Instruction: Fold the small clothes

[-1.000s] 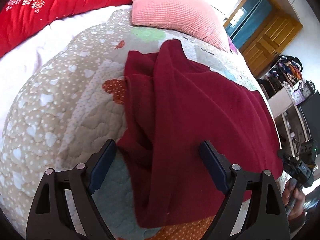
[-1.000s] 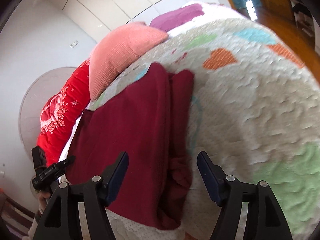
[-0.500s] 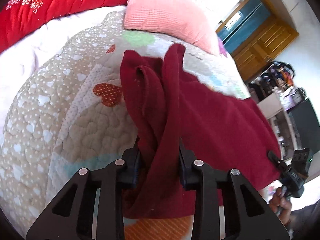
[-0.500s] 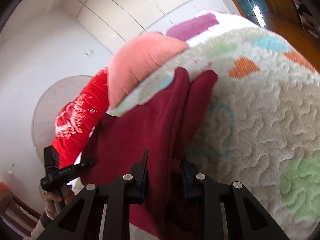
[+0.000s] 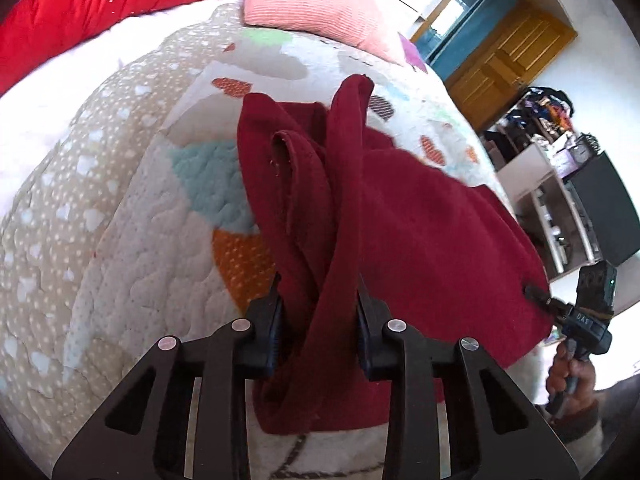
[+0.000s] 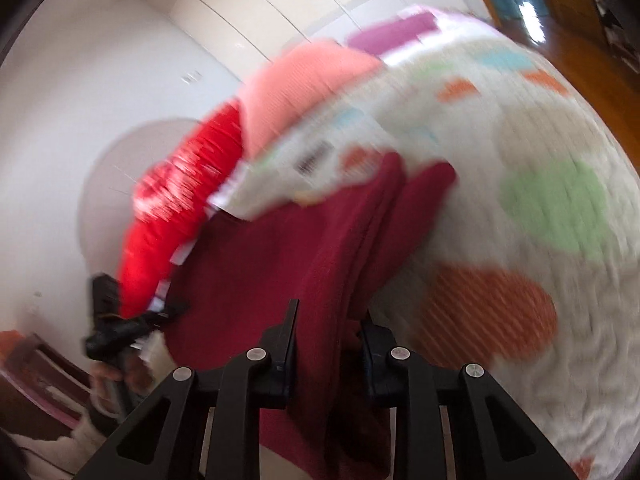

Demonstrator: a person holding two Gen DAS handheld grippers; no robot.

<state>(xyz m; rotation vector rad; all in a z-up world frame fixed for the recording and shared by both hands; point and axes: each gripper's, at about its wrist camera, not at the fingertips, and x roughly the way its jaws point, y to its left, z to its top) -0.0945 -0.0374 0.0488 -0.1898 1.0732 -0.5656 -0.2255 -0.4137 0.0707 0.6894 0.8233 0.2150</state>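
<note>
A dark red knit garment (image 5: 420, 232) hangs stretched between my two grippers above the quilted bed (image 5: 120, 240). My left gripper (image 5: 318, 312) is shut on one bunched edge of it, with folds running away from the jaws. In the right wrist view, which is blurred, my right gripper (image 6: 330, 332) is shut on the opposite edge of the garment (image 6: 280, 264). The right gripper also shows at the right edge of the left wrist view (image 5: 540, 300), pinching the cloth. The left gripper shows in the right wrist view (image 6: 168, 312) at the garment's far corner.
A pink pillow (image 5: 320, 4) and a red patterned pillow (image 5: 92, 4) lie at the head of the bed. A wooden door (image 5: 508, 48) and shelves with clutter (image 5: 560, 184) stand beyond the bed's far side.
Both grippers went from open over the flat garment to shut on its edges. They have lifted it off the quilt, and the right wrist view now blurs with motion.
</note>
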